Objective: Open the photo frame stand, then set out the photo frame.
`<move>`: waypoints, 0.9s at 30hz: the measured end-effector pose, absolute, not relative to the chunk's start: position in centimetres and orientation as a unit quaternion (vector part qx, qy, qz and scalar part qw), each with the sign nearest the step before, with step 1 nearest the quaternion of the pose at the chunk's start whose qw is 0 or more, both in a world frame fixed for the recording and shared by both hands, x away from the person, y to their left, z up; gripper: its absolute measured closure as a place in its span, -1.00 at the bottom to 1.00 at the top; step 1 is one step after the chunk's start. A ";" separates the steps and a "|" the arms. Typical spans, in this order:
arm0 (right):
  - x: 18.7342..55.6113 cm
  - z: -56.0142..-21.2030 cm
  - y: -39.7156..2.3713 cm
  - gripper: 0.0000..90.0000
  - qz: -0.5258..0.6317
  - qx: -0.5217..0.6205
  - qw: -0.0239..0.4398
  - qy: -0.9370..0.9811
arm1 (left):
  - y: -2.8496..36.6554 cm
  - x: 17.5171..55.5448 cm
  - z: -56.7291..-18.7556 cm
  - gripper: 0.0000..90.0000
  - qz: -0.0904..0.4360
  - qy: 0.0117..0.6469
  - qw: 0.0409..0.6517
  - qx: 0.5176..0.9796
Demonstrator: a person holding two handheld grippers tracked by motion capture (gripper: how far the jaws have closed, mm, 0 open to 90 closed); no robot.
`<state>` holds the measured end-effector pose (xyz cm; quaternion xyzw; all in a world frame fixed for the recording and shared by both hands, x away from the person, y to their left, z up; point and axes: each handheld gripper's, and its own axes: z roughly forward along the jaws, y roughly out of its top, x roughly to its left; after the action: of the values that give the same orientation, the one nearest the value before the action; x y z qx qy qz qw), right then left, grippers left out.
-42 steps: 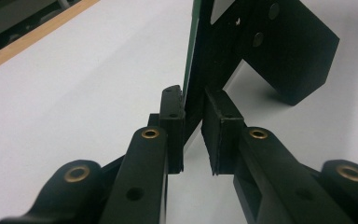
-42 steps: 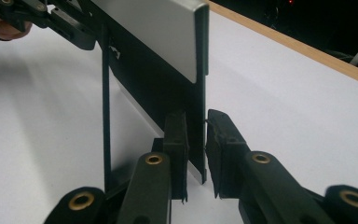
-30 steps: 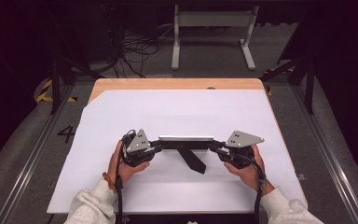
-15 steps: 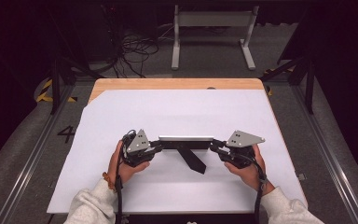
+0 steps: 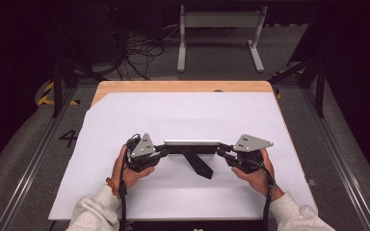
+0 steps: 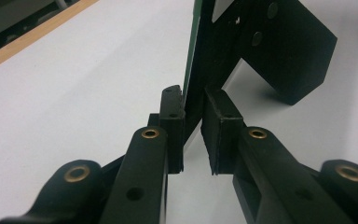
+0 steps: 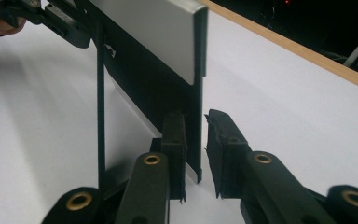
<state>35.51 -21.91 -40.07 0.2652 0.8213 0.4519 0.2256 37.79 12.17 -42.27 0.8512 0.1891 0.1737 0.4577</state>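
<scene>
The panel (image 5: 191,143) stands upright on the white bench (image 5: 183,115), between both claws. The left claw (image 5: 162,150) pinches its left end. The right claw (image 5: 221,150) sits around its right end, with a small gap on one side.

My high view looks down the table (image 5: 139,110) from above; both gripper views face the upright panel (image 6: 223,51) close-up from opposite ends.
</scene>
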 end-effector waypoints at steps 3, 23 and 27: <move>35.5 -40.1 -21.5 0.75 0.447 0.263 0.231 0.823 | 12.0 37.6 -42.2 0.76 0.176 0.193 0.454 0.852; 36.7 -40.3 -21.6 0.73 0.454 0.276 0.227 0.816 | 12.1 37.5 -42.1 0.80 0.174 0.187 0.454 0.854; 36.8 -40.3 -21.6 0.73 0.453 0.276 0.230 0.816 | 12.0 37.3 -42.0 0.81 0.177 0.182 0.447 0.858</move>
<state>36.84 -21.57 -40.28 0.2764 0.8160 0.4526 0.2300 37.28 12.03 -42.01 0.8578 0.1821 0.1767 0.4470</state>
